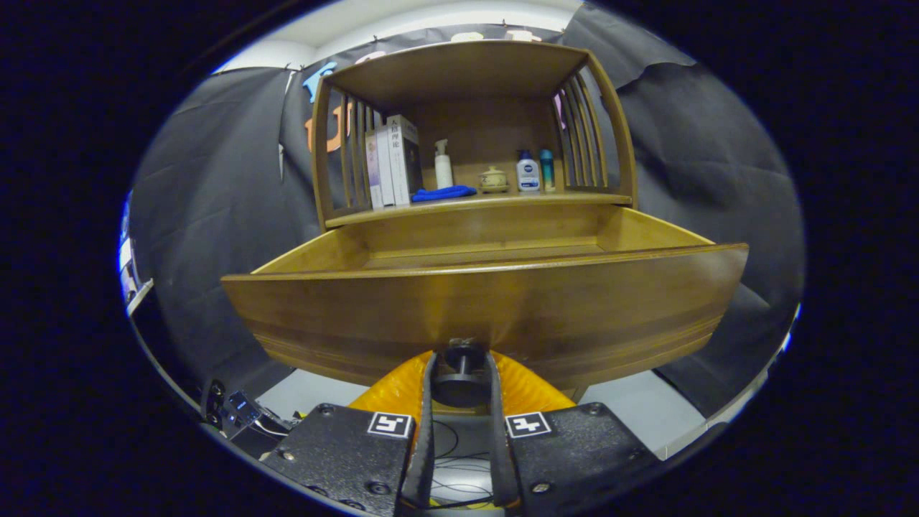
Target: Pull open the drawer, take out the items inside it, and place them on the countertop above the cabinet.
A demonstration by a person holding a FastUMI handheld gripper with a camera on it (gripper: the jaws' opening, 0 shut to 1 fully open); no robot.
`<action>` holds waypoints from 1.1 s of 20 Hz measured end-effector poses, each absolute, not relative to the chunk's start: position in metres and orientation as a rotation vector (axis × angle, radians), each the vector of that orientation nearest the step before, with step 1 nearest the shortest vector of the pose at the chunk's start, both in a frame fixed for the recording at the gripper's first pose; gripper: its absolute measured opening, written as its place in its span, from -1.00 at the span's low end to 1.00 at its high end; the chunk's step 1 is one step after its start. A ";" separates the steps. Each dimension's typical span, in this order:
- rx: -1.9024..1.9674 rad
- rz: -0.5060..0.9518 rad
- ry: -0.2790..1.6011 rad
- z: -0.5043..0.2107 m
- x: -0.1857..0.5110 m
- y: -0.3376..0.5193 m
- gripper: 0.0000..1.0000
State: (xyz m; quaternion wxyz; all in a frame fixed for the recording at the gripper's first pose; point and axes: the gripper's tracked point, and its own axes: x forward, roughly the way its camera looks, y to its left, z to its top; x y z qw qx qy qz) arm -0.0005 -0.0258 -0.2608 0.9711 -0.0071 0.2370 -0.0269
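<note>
A wooden cabinet drawer (488, 301) stands pulled out toward me, its front panel wide across the view just ahead of the fingers. A dark round knob (460, 366) sticks out of the panel's lower middle. My gripper (460, 370) has both fingers closed against the knob's sides. The drawer's inside walls (495, 233) show above the panel; its floor is hidden, so any contents are out of sight. Above it runs the countertop (477, 203) of the cabinet, under a wooden hutch.
On the countertop stand books (393, 159), a white pump bottle (443, 166), a blue cloth (443, 192), a small lidded pot (493, 179), a white bottle (528, 172) and a teal tube (547, 169). Slatted hutch sides flank them. Grey floor and cables lie below.
</note>
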 end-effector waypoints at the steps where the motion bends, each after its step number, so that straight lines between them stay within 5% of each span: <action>1: -0.013 -0.056 0.495 -0.261 -0.001 -0.026 -0.31; 8: 0.060 0.026 0.629 -0.241 -0.014 -0.015 -0.01; 12: 0.102 0.149 0.643 -0.193 -0.026 0.006 0.61; 16: 0.044 0.172 0.637 -0.152 -0.017 0.021 0.79; 22: 0.060 0.117 0.744 -0.135 0.040 0.022 0.81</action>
